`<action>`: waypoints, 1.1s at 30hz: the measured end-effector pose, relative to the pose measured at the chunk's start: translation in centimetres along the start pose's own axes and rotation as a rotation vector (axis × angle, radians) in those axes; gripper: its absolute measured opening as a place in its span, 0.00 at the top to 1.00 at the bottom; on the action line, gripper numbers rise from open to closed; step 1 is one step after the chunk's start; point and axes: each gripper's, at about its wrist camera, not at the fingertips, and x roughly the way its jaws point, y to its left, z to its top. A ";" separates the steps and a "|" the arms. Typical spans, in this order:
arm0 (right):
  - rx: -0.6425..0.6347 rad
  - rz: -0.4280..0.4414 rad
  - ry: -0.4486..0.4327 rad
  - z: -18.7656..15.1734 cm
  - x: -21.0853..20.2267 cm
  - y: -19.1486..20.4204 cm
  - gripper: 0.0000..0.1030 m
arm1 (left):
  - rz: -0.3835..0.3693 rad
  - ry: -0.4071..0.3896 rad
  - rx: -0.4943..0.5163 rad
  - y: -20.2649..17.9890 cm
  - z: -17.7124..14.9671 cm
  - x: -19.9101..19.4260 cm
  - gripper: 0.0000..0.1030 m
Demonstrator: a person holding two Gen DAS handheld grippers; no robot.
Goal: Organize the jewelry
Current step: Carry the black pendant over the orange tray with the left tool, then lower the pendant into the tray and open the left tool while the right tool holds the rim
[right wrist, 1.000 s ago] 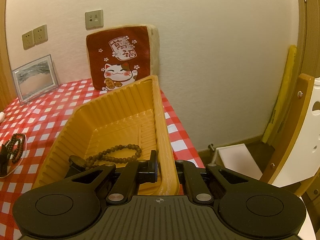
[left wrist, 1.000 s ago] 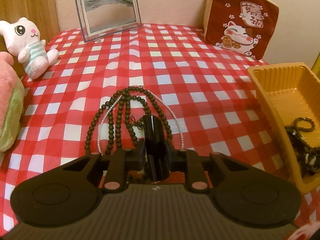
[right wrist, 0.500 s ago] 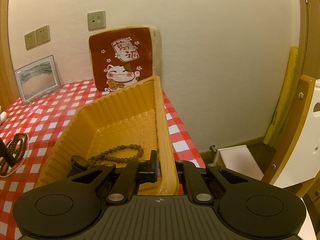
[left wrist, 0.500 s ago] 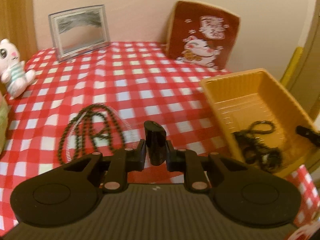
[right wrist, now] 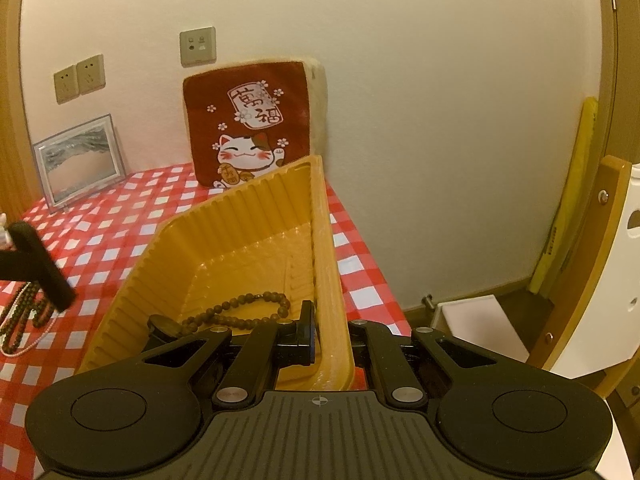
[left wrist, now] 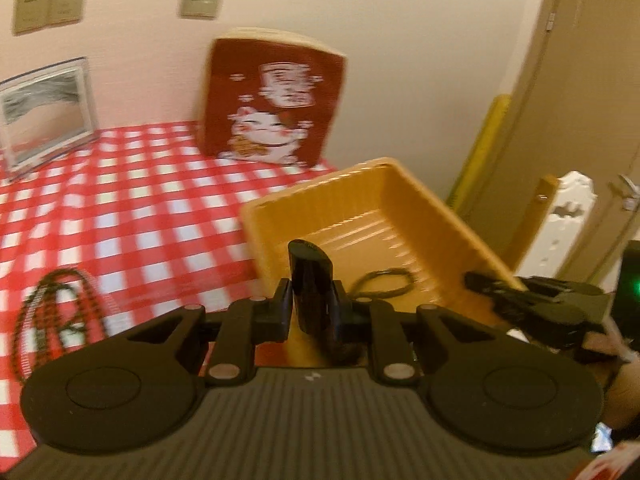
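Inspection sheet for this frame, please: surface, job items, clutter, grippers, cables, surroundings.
Surface: red checked tablecloth.
Job's things: yellow tray holds a bead bracelet; necklaces lie on the cloth.
Clutter: cat cushion, sand picture.
Grippers: left gripper shut on a black bangle; right gripper shut on the tray's rim.
Cables: nothing seen.
Surroundings: wall sockets, wooden chair.

Bead necklaces [left wrist: 56,312] blurred, edge-cropped.
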 end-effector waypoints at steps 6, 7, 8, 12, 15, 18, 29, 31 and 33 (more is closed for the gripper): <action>-0.009 0.002 -0.002 -0.1 -0.2 0.2 0.94 | -0.109 0.020 0.019 -3.0 0.5 2.0 0.84; -0.011 0.002 -0.002 -0.1 -0.2 0.2 0.94 | -0.126 0.029 0.013 -3.4 0.5 2.4 0.84; -0.011 0.003 -0.002 -0.1 -0.2 0.2 0.94 | -0.142 0.038 0.008 -3.7 0.5 2.9 0.84; -0.016 0.004 -0.003 0.0 -0.2 0.2 0.94 | -0.191 0.084 -0.007 -4.7 0.2 4.7 0.84; -0.016 0.005 -0.002 0.0 -0.1 0.2 0.94 | -0.223 0.123 -0.033 -5.0 -0.1 6.0 0.84; -0.017 0.005 -0.002 0.0 -0.1 0.2 0.94 | -0.235 0.162 -0.047 -5.2 -0.4 7.3 0.84; -0.011 0.004 0.001 0.0 0.0 0.2 0.94 | -0.238 0.222 -0.095 -5.0 -0.6 9.8 0.84; -0.012 0.004 0.001 0.0 0.0 0.2 0.94 | -0.232 0.216 -0.104 -4.8 -0.5 9.7 0.85; -0.012 0.005 0.001 0.0 0.0 0.2 0.94 | -0.229 0.208 -0.109 -4.7 -0.3 9.5 0.85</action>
